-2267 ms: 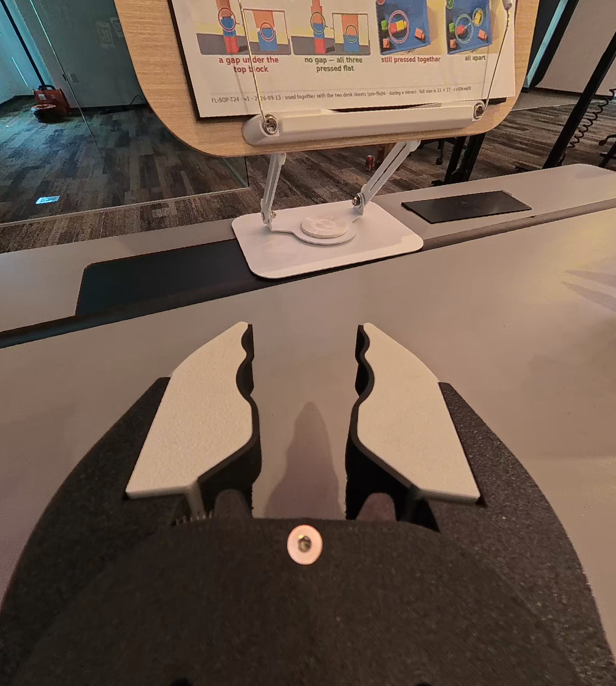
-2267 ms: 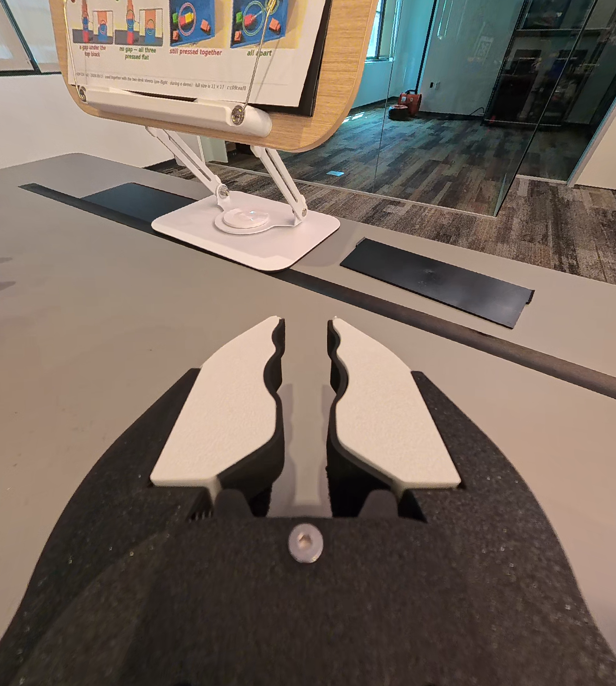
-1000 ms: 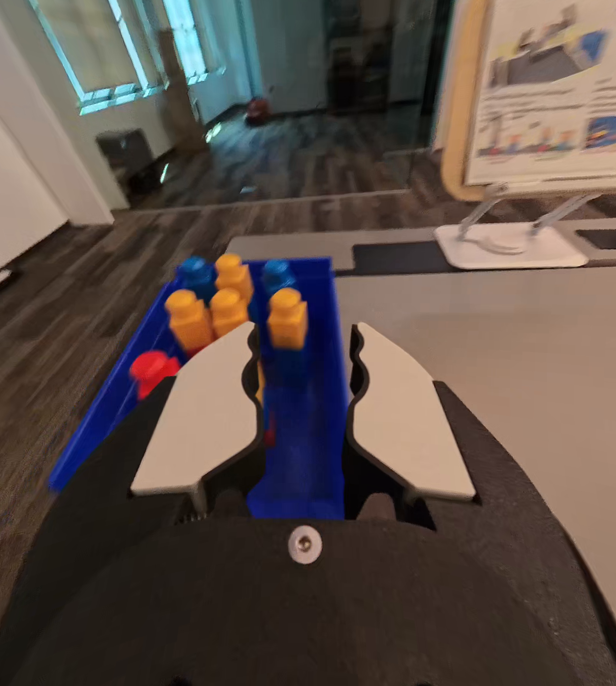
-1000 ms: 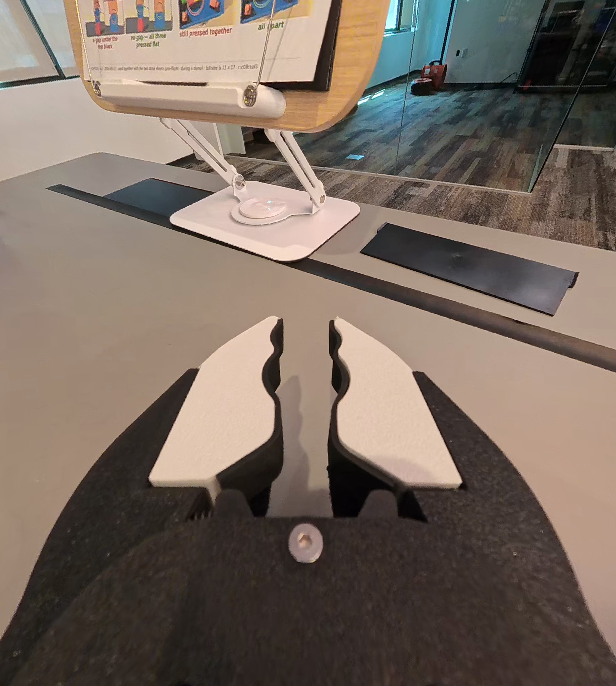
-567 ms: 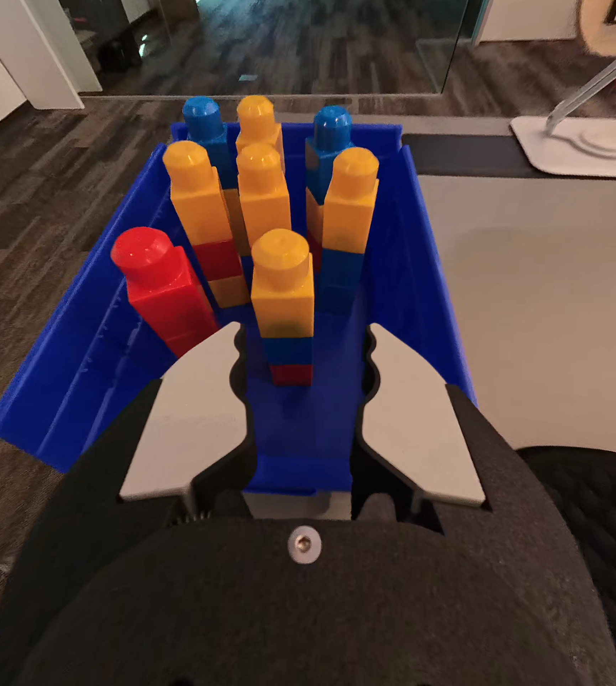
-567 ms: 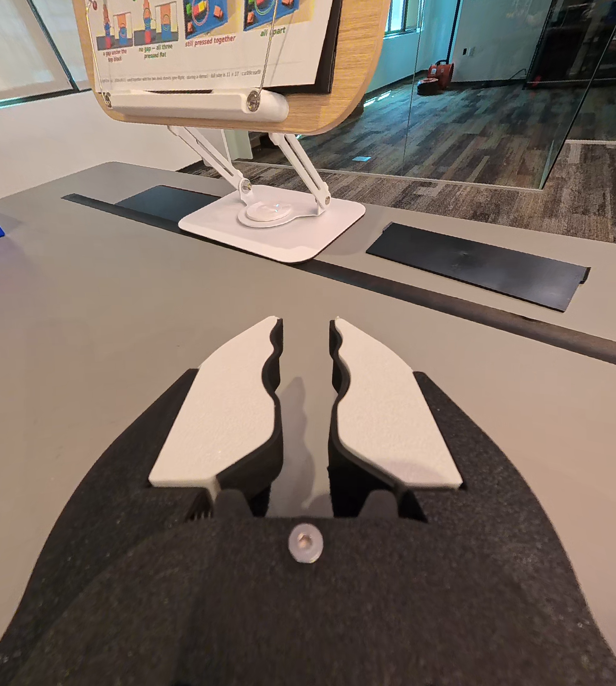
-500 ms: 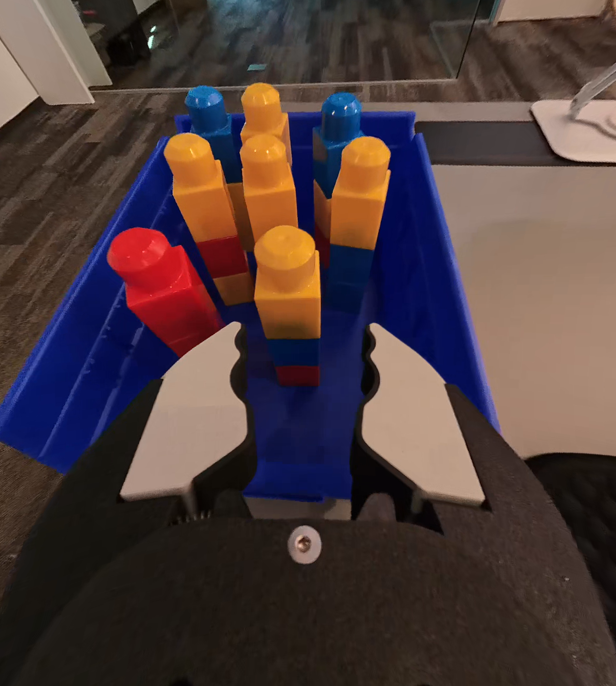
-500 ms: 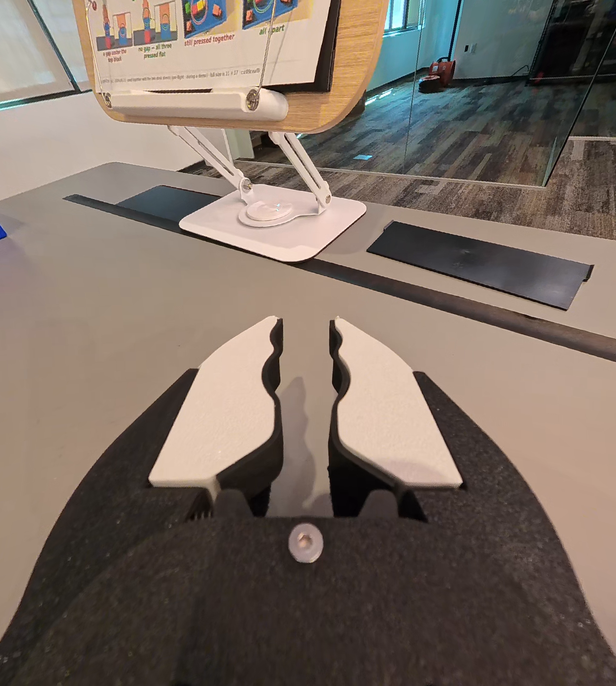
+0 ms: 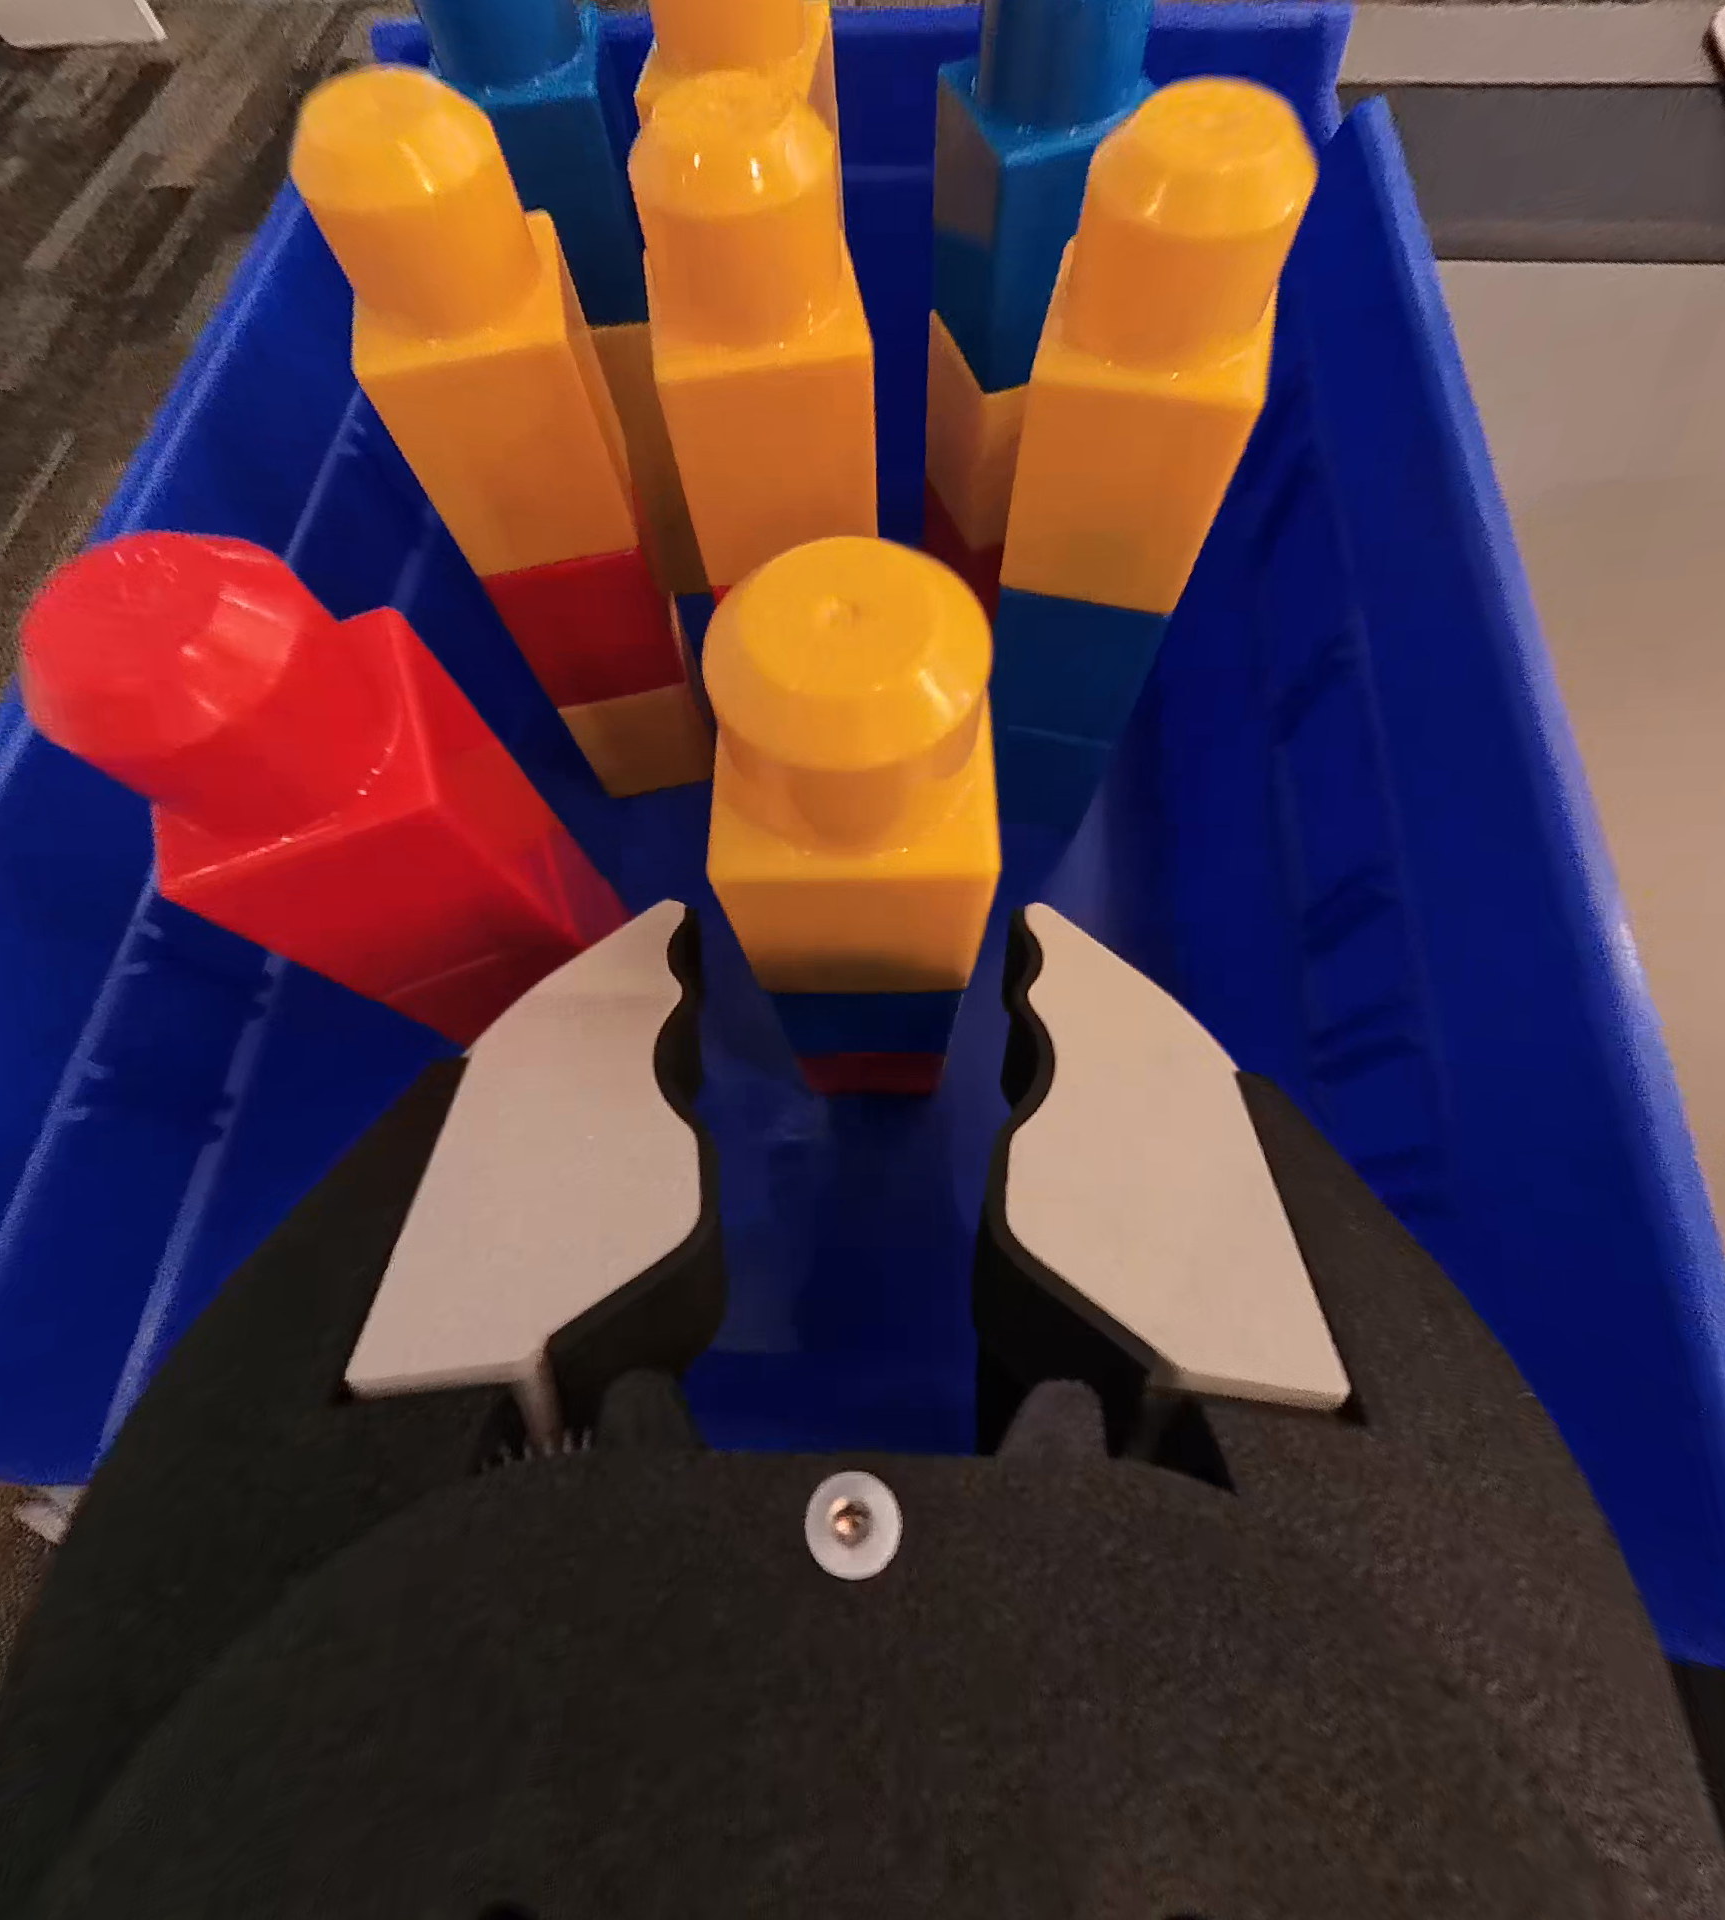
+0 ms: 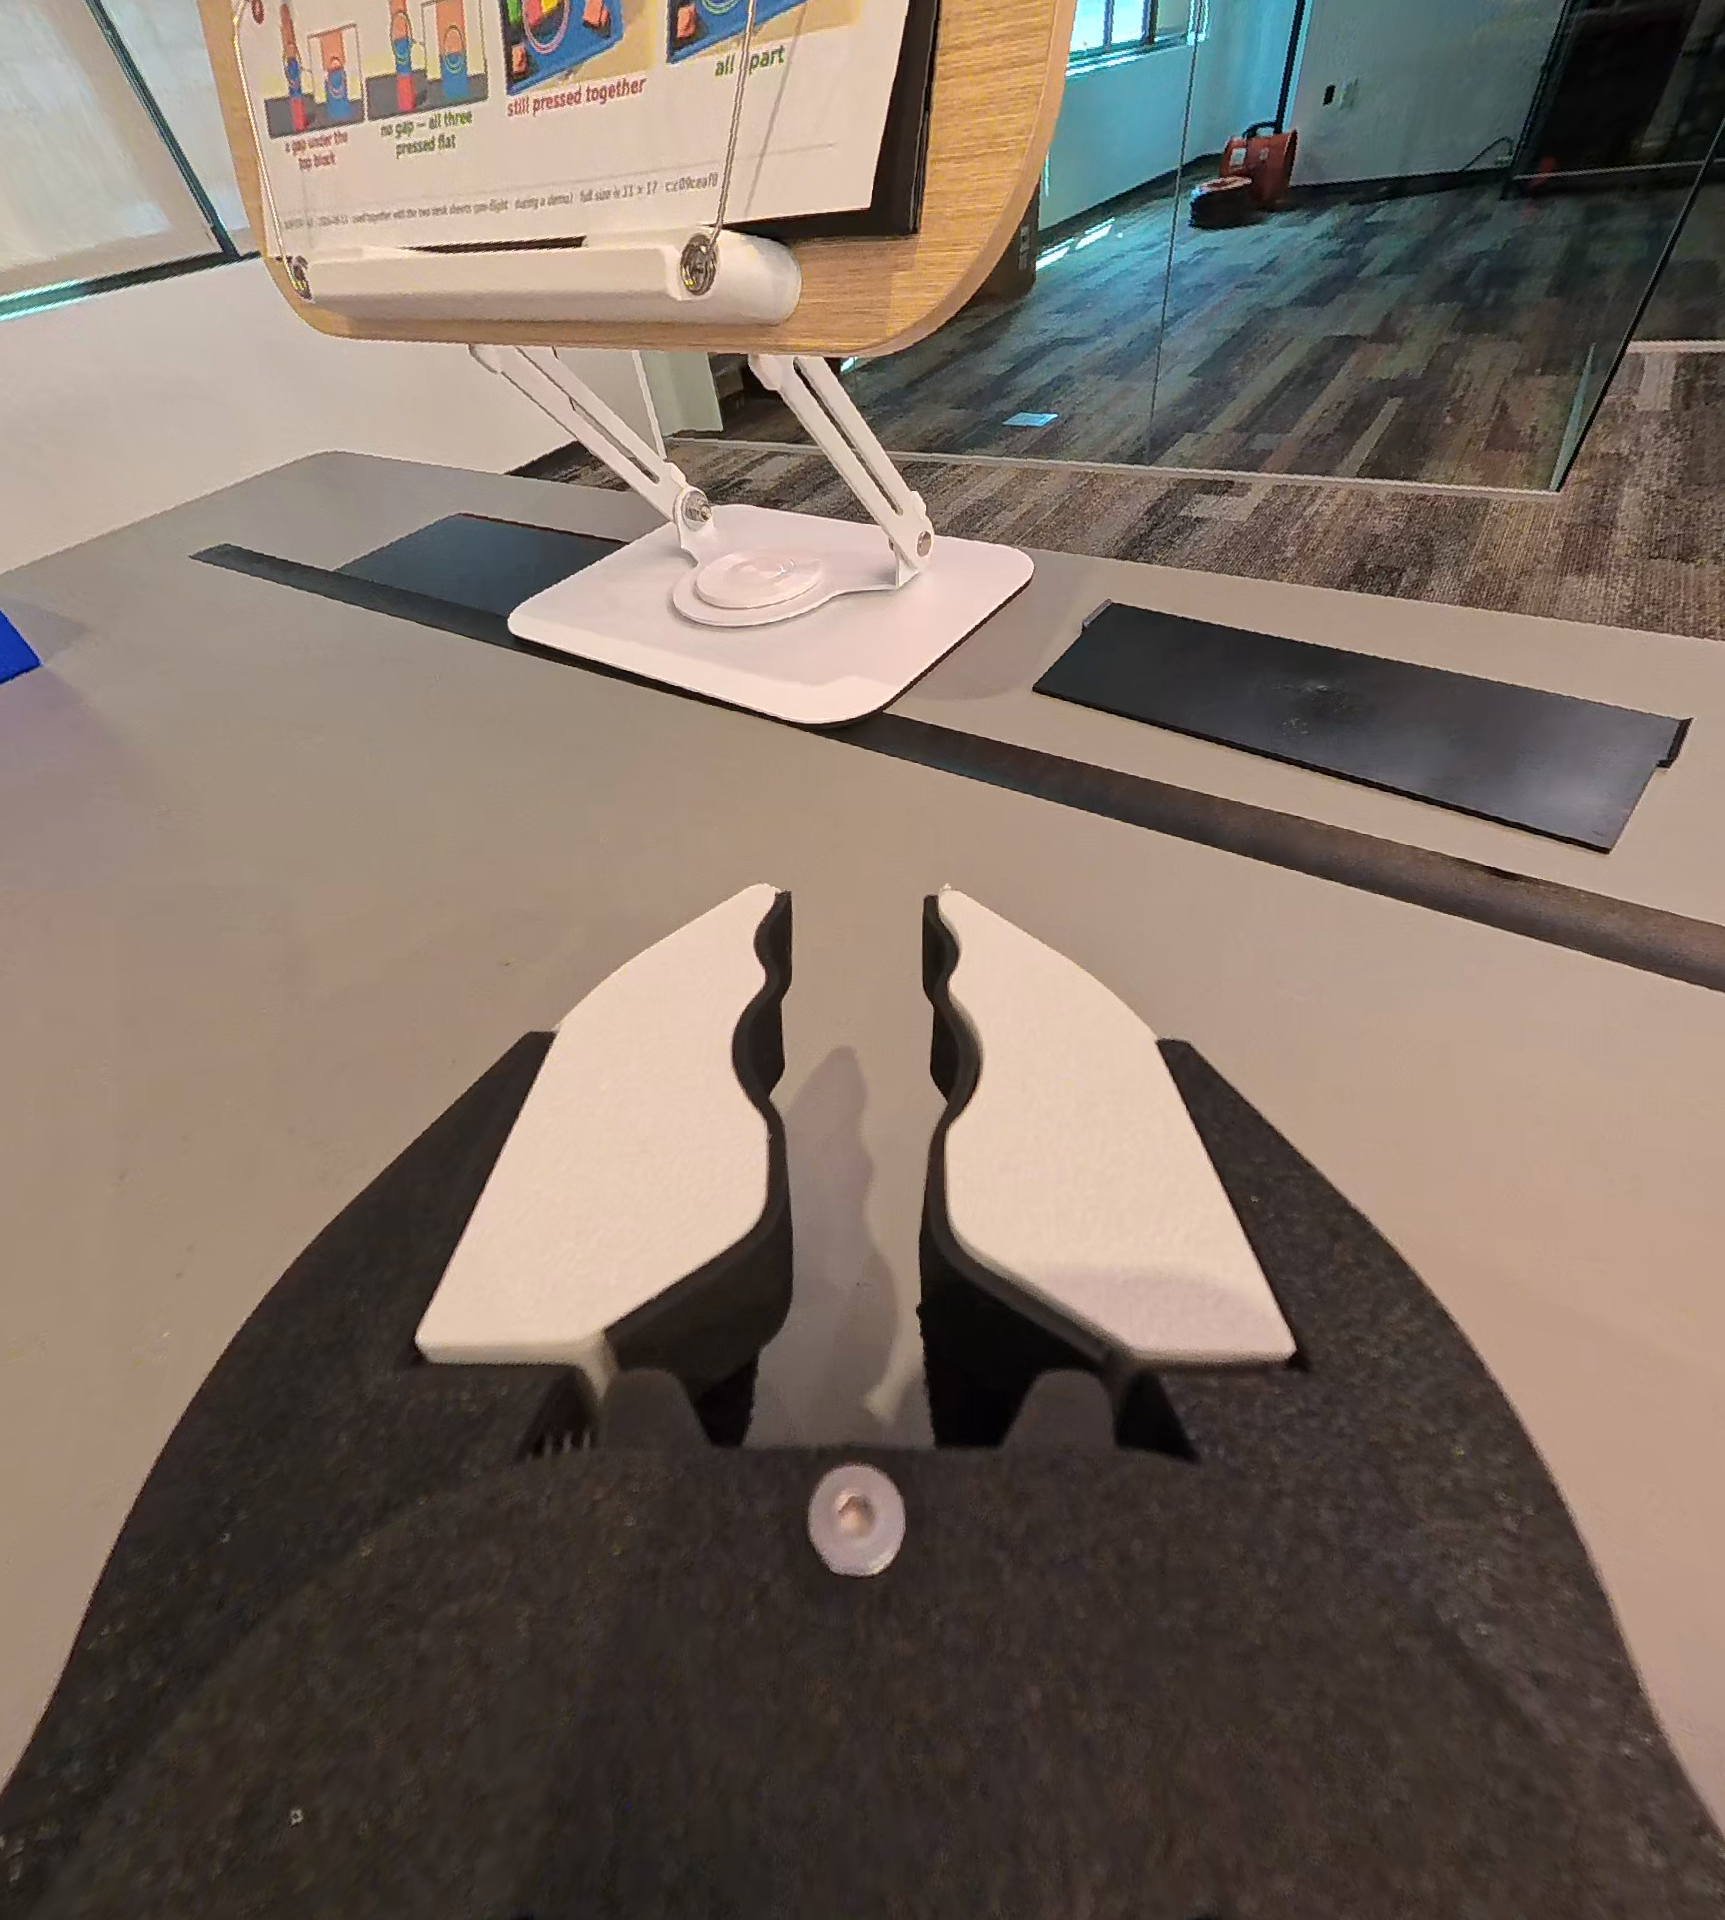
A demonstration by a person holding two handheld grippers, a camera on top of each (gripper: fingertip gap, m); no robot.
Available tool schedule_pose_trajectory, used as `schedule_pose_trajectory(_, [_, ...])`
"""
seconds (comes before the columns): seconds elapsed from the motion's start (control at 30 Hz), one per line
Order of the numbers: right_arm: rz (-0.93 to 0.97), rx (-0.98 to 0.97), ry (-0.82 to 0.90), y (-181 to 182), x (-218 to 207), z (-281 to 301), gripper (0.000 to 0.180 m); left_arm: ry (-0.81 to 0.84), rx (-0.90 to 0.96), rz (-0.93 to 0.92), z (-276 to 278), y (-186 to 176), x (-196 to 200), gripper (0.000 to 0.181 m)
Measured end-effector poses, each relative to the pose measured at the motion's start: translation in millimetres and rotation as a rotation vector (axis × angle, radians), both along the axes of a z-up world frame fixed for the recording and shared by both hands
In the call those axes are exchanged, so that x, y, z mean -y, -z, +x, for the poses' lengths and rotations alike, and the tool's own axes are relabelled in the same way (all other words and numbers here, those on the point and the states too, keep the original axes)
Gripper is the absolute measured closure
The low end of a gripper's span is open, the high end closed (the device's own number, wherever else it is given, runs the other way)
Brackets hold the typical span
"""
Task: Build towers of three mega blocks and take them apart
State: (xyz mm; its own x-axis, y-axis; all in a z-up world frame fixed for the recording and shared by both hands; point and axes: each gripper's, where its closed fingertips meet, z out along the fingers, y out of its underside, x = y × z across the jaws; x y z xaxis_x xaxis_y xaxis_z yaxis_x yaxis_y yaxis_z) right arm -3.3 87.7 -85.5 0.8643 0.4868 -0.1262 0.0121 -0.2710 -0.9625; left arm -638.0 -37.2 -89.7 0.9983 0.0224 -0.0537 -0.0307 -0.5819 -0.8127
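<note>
Right now the left gripper [image 9: 853, 940], spread, has the upright yellow-topped tower [image 9: 853, 831] at twelve o'clock; the right gripper [image 10: 858, 914], slightly parted, holds nothing.

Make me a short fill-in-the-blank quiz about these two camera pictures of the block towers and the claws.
1. The towers stand inside a ____ bin.
2. The nearest tower, lined up with the left claw, has a ____ top block.
3. The leaning tower at the left has a ____ top block.
4. The right claw holds ____.

Missing words: blue; yellow; red; nothing
</note>
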Motion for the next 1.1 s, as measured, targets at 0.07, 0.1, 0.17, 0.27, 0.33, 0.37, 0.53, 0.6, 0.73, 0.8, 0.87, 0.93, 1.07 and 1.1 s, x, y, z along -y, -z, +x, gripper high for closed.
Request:
schedule_pose_trajectory(0.07, [-0.004, -0.004, 0.0, 0.3, -0.1, 0.6, 0.157, -0.001, 0.004, -0.01, 0.5, 4.7, -2.1, 0.126])
schedule_pose_trajectory(0.1, [-0.005, -0.008, 0.0, 0.2, -0.1, 0.9, 0.157, -0.001, 0.002, -0.012, 1.1, 6.4, -2.8, 0.128])
schedule_pose_trajectory(0.17, [-0.007, -0.014, 0.0, 0.1, 0.0, 1.3, 0.157, -0.008, -0.016, -0.014, 0.1, 7.9, -3.5, 0.13])
schedule_pose_trajectory(0.27, [-0.011, -0.019, -0.004, 0.3, 0.0, 1.2, 0.157, -0.013, -0.036, -0.003, -0.7, 6.7, -3.9, 0.139])
schedule_pose_trajectory(0.33, [-0.013, -0.022, -0.007, 0.4, 0.1, 1.0, 0.157, -0.006, -0.041, -0.006, 0.0, 7.2, -4.1, 0.14])
schedule_pose_trajectory(0.37, [-0.014, -0.024, -0.008, 0.5, 0.1, 1.1, 0.157, -0.001, -0.042, -0.006, 0.4, 7.1, -4.2, 0.14])
schedule_pose_trajectory(0.53, [-0.02, -0.031, -0.013, 0.8, 0.7, 0.6, 0.157, 0.028, -0.045, 0.012, 4.7, 4.2, -1.7, 0.144])
schedule_pose_trajectory(0.6, [-0.024, -0.032, -0.016, 1.1, 1.0, 0.3, 0.157, 0.03, -0.065, 0.037, 5.5, -3.1, 2.1, 0.144])
schedule_pose_trajectory(0.73, [-0.027, -0.03, -0.018, 1.7, 0.9, -0.2, 0.157, 0.045, -0.127, 0.08, 8.0, -25.0, 12.8, 0.144])
schedule_pose_trajectory(0.8, [-0.029, -0.027, -0.02, 2.1, 0.9, -0.5, 0.157, 0.053, -0.152, 0.108, 10.2, -39.8, 18.3, 0.144])
schedule_pose_trajectory(0.87, [-0.03, -0.025, -0.021, 2.3, 0.9, -0.8, 0.157, 0.065, -0.162, 0.15, 15.3, -59.1, 23.5, 0.144])
schedule_pose_trajectory(0.93, [-0.029, -0.023, -0.02, 2.2, 1.1, -1.1, 0.157, 0.08, -0.168, 0.208, 23.2, -83.8, 29.8, 0.144])
schedule_pose_trajectory(1.07, [-0.034, -0.01, -0.024, 3.5, 1.0, -2.4, 0.157, 0.186, -0.177, 0.389, 70.9, -148.7, 53.7, 0.144])
schedule_pose_trajectory(1.1, [-0.036, -0.003, -0.027, 4.0, 0.8, -3.1, 0.157, 0.232, -0.178, 0.421, 90.0, -161.4, 59.8, 0.144])
